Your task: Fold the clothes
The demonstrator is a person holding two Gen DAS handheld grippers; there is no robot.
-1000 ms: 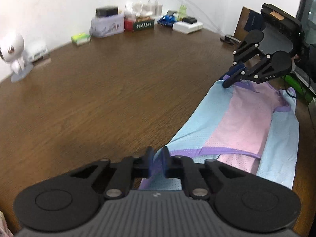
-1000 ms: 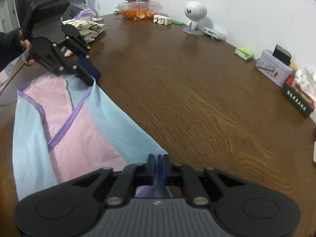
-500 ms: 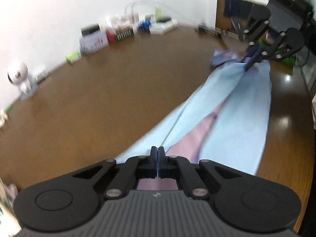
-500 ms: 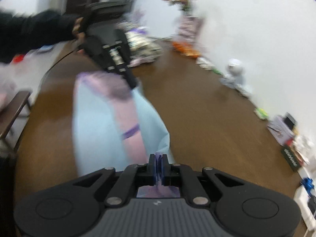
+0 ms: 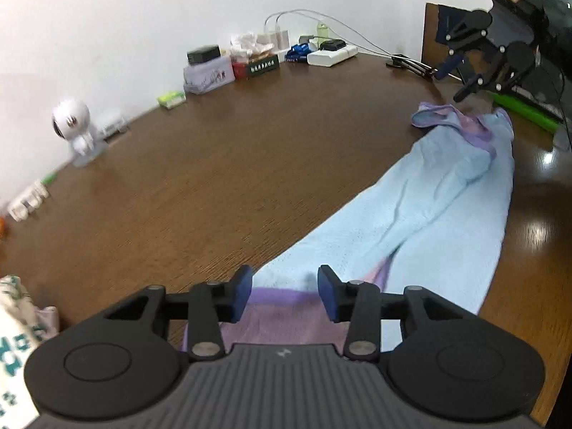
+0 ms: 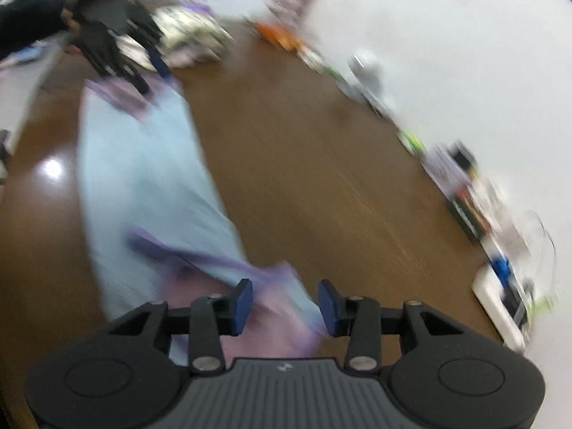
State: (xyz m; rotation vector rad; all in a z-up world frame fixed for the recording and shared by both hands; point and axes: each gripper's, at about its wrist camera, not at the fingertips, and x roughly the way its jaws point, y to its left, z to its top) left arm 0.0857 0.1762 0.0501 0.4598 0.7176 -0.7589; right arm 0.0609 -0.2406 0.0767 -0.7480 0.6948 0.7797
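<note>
A light blue, pink and purple garment [image 5: 429,214] lies folded lengthwise into a narrow strip on the brown table [image 5: 214,164]. My left gripper [image 5: 284,291] hovers over its near, purple-trimmed end; its jaws are opening and the pads press on nothing. At the strip's far end my right gripper [image 5: 451,80] hangs just above the bunched purple edge. In the blurred right wrist view the garment [image 6: 143,178] runs away from my right gripper [image 6: 285,304], whose jaws are opening over the cloth's pink end without gripping it. The left gripper [image 6: 150,78] shows at the far end, held by a dark-sleeved hand.
Along the wall stand a white toy robot [image 5: 73,127], a green box [image 5: 171,98], a lilac tin [image 5: 207,75], a tissue box [image 5: 255,64] and a white power strip [image 5: 332,55] with cables. A patterned cloth pile [image 5: 14,329] lies at the left. A dark chair back [image 5: 443,32] stands at the right.
Both grippers, shut on the garment's edge before, carried it across into a narrow fold and have let go; their jaws now stand apart. The right gripper has lifted off the cloth.
</note>
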